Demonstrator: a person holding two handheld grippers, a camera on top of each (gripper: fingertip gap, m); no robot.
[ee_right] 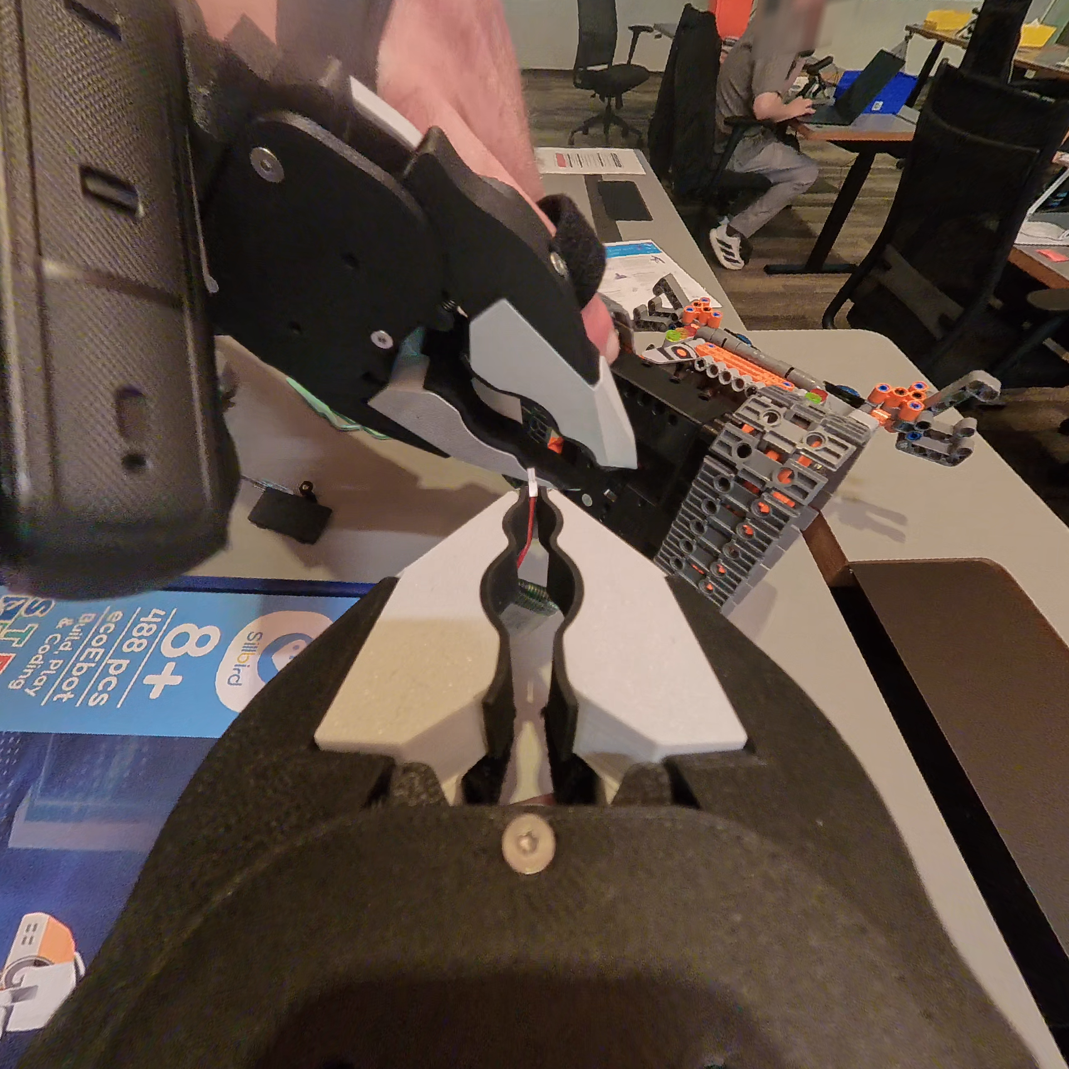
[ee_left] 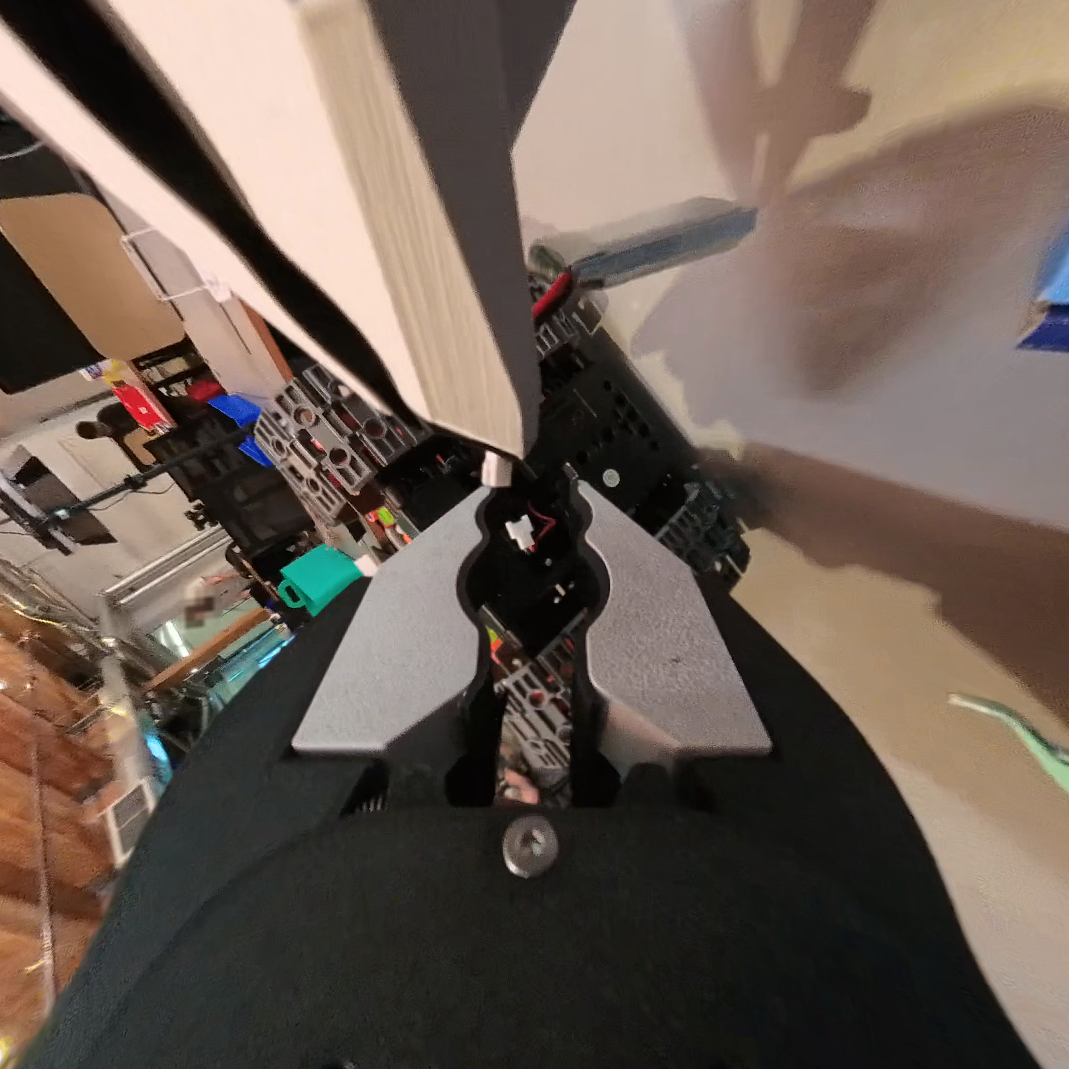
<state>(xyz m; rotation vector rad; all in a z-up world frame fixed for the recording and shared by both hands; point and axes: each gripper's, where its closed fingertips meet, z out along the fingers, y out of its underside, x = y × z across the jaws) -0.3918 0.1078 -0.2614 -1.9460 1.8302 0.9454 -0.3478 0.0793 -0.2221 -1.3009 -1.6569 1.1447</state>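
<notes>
Right gripper (ee_right: pixel 531 500) nearly closed, tips pinching a thin red wire (ee_right: pixel 527 535) just below its white plug (ee_right: pixel 531 485); wire running back down the gap between the jaws, a threaded metal part (ee_right: pixel 535 596) showing behind it lower in the gap.

Left gripper (ee_right: pixel 578 457) just ahead of and above the right tips, angled down onto the black body of a brick-built model (ee_right: pixel 769 463); jaws closed to a narrow gap; cannot tell whether gripping anything. From its own camera, left gripper (ee_left: pixel 535 503) tips almost meeting, a white plug (ee_left: pixel 516 535) with red lead seen in the gap beyond, against black; grip on it not clear. White plug (ee_left: pixel 496 467) just ahead of the left tips, at the right gripper's tip.

Grey tracked tread (ee_right: pixel 746 497) right of the jaws; orange and grey beams (ee_right: pixel 746 364) beyond; blue box (ee_right: pixel 144 659) left of the right jaws; small black piece (ee_right: pixel 289 512) ahead-left, on the grey table (ee_right: pixel 867 694).
</notes>
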